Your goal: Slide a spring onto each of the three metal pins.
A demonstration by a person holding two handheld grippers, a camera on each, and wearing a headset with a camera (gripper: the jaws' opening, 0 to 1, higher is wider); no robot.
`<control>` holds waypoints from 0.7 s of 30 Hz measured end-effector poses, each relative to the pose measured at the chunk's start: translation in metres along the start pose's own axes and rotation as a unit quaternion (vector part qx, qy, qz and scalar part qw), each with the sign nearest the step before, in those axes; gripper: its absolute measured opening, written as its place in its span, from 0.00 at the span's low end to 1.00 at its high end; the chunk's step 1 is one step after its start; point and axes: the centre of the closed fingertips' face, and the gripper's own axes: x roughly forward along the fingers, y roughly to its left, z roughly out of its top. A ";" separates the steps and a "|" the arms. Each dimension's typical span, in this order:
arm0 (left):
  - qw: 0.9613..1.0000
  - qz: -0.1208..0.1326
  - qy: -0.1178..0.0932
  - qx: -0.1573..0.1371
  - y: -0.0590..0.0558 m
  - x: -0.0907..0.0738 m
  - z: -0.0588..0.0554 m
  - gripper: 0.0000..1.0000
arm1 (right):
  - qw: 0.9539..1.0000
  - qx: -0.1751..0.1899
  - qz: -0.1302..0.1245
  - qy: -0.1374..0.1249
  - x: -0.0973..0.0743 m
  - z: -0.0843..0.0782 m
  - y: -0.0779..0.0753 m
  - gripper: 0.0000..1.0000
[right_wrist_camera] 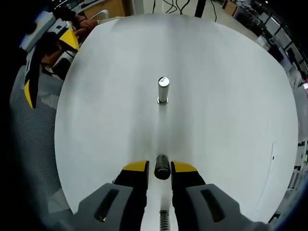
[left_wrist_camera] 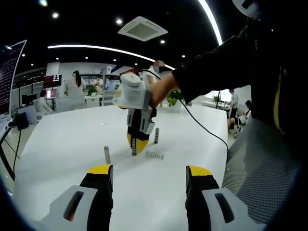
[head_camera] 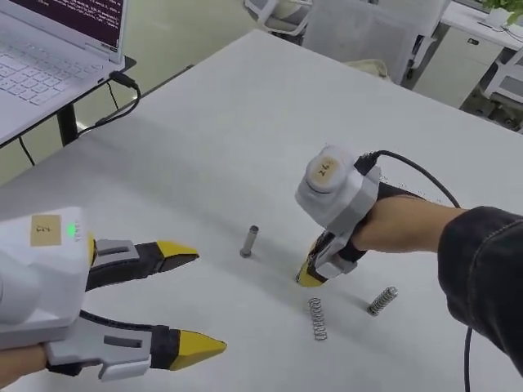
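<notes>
1. The white table [head_camera: 245, 122] takes up most of the head view. An open laptop [head_camera: 49, 57] sits on a darker stand off its far left side.
2. The left tool [head_camera: 208, 300] is low at the near left. Its jaws are spread wide with nothing between them, and the yellow tips point in toward the middle of the table.
3. The right tool [head_camera: 309, 276] is tipped nose-down over the table, held by a hand in a dark sleeve, with a black cable [head_camera: 425, 175] running off the back. Its jaws are almost closed and pinch one spring [right_wrist_camera: 162, 167] between the yellow tips. In the right gripper view that spring shows end-on, lined up with the pin ahead of it. The tips are right down near the surface, but I can't tell if they actually touch it.
4. The metal pin [head_camera: 249, 242] stands upright on the table — just to the left of the right tool's tips and not touching them. It's bare so far.
5. Two loose springs lie flat on the table. The second spring [head_camera: 317, 318] is just on the near side of the right tool's tips. The third spring [head_camera: 382, 300] is a bit to its right, under the wrist — the two are apart from each other.
</notes>
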 end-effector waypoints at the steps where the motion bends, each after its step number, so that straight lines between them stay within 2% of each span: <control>1: 1.000 0.000 0.000 0.000 0.000 0.000 0.000 0.57 | 1.000 0.001 -0.001 0.000 0.000 -0.001 -0.001 0.17; 5: 1.000 0.000 0.000 0.001 0.000 0.001 0.001 0.56 | 1.000 0.007 -0.001 -0.005 -0.002 -0.001 -0.002 0.21; 21: 1.000 -0.007 0.003 0.005 -0.004 0.002 0.002 0.56 | 0.999 0.026 -0.017 -0.018 -0.018 -0.013 -0.004 0.21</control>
